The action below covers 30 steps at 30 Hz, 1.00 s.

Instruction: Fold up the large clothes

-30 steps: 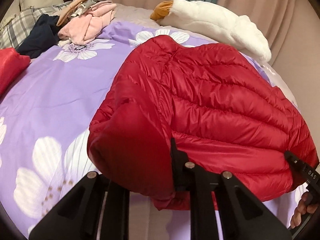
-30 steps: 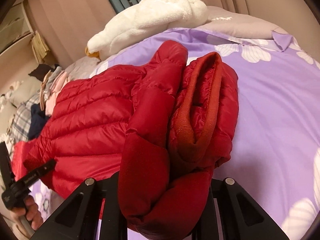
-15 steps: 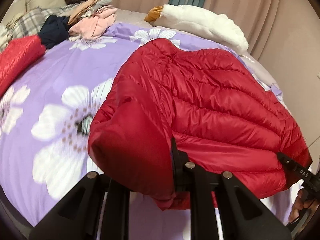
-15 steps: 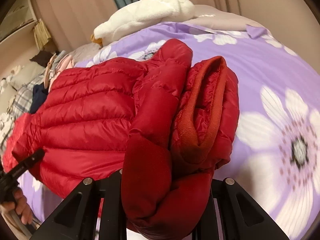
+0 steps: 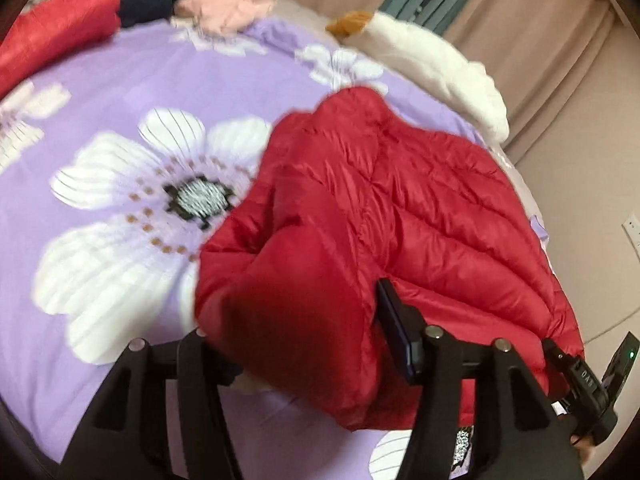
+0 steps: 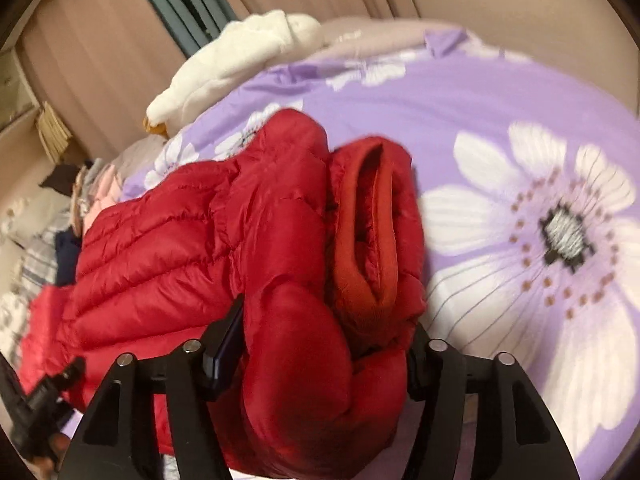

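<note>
Both tools, left [image 5: 296, 344] and right [image 6: 324, 344], angle downward, jaws opening around the red jacket [image 5: 420, 216].

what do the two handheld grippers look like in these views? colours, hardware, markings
Both are matte black. The left gripper and the right gripper each show two angular finger arms with cut-out slots, silver screw heads on top and flat dark pads. Seen from the left wrist, the right unit carries white lettering and a small green light.
</note>
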Each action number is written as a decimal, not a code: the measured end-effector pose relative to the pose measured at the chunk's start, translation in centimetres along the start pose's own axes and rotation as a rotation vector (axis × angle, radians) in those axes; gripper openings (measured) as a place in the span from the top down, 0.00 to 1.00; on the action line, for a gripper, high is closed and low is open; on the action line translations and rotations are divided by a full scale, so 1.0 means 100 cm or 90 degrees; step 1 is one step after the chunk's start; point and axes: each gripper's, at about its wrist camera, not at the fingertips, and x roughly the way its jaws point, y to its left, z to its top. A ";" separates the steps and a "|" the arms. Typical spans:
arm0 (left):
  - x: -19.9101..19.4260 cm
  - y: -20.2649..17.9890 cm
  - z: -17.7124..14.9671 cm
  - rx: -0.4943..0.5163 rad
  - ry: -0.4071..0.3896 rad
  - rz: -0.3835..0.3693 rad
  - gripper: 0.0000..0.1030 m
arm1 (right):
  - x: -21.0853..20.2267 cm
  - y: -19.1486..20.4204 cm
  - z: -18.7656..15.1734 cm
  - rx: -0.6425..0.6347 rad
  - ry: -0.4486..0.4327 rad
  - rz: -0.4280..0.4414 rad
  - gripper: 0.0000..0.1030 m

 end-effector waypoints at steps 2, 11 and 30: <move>0.010 0.005 0.002 -0.031 0.019 -0.034 0.43 | -0.006 0.002 -0.002 -0.001 -0.017 -0.017 0.39; 0.029 0.005 0.015 -0.085 0.030 -0.080 0.44 | -0.040 -0.008 0.005 -0.005 -0.155 -0.126 0.26; 0.059 -0.022 0.037 -0.060 0.001 -0.002 0.47 | 0.023 -0.002 0.040 0.039 -0.079 -0.023 0.53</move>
